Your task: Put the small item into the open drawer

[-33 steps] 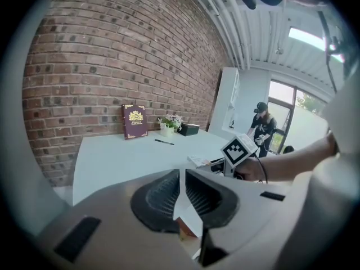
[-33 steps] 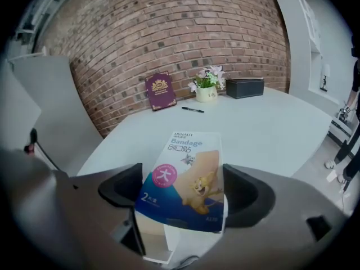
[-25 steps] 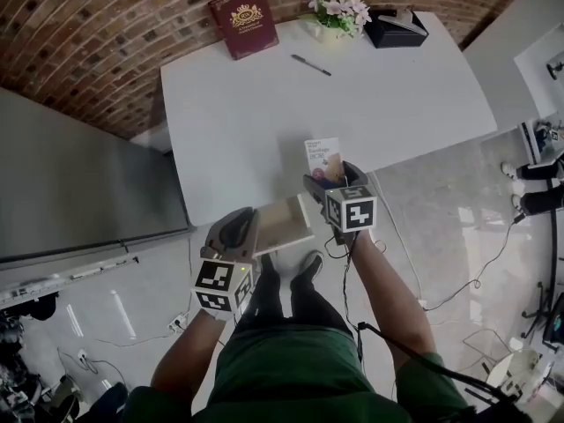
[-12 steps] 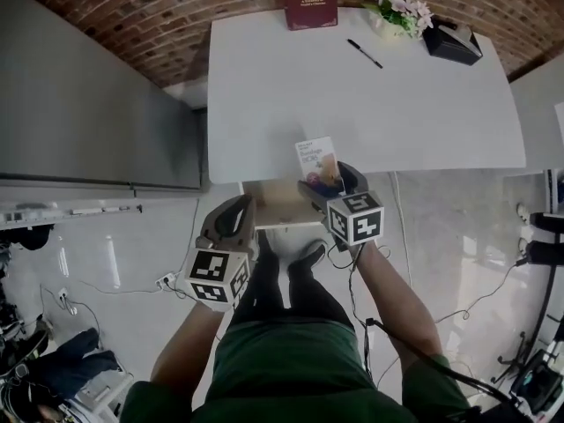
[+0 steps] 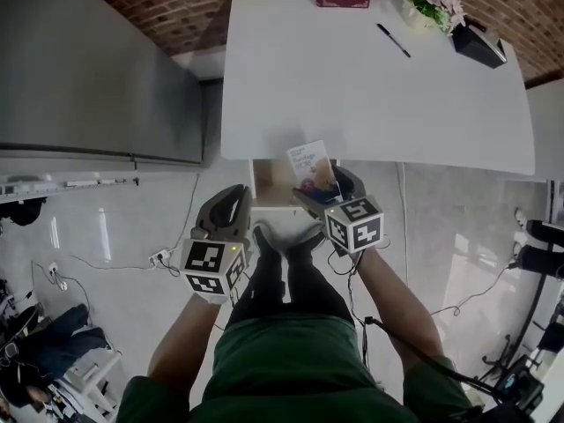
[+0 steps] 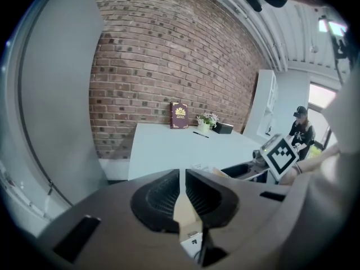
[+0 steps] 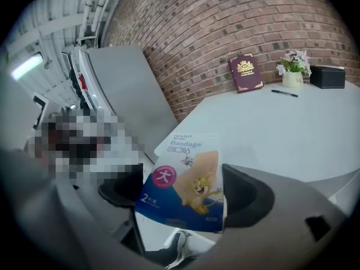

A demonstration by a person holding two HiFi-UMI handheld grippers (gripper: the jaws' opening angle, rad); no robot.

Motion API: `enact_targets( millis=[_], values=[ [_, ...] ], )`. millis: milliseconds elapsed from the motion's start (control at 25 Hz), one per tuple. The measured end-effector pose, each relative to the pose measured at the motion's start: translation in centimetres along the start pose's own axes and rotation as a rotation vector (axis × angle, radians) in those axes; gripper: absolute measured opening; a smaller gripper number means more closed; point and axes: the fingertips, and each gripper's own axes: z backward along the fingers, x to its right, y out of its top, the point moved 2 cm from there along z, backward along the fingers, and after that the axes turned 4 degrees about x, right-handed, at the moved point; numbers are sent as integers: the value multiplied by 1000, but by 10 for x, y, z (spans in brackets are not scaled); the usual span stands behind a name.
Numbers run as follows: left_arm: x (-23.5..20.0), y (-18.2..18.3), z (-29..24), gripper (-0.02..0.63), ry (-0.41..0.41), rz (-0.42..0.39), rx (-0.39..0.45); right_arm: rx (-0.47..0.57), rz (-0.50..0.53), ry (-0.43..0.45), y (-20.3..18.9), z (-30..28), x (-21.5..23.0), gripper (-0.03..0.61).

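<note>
A: Right claw (image 5: 322,183)?
B: Clamped on the bandage packet (image 5: 310,164), held upright over the right side of the open drawer (image 5: 270,183), at the near edge of the surface (image 5: 352,95).
A: Left claw (image 5: 234,203)?
B: Jaws nearly together, holding nothing, just beside the drawer's left front corner.

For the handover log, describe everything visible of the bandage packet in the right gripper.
The bandage packet is a small flat pack, white on top, blue below, printed "Bandage" with a cartoon mouse and a pink round label. It stands upright, slightly tilted, between the jaws of the right gripper, near the open drawer.
</note>
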Motion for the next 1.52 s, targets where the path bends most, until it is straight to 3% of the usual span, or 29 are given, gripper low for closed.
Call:
enact_targets(
  millis=[600,1200,1520],
  values=[
    [-51,-43,20,31,-36,51,-42,-121,52,-6,-63,-44,-49,439],
    [-88,-98,28,31,-72,81,-95,-224,23,-136,-128,-95,-6,437],
    [-101,-137,17,31,-84,108,-169,-285,123,-158,-157,-135,33,439]
  ],
)
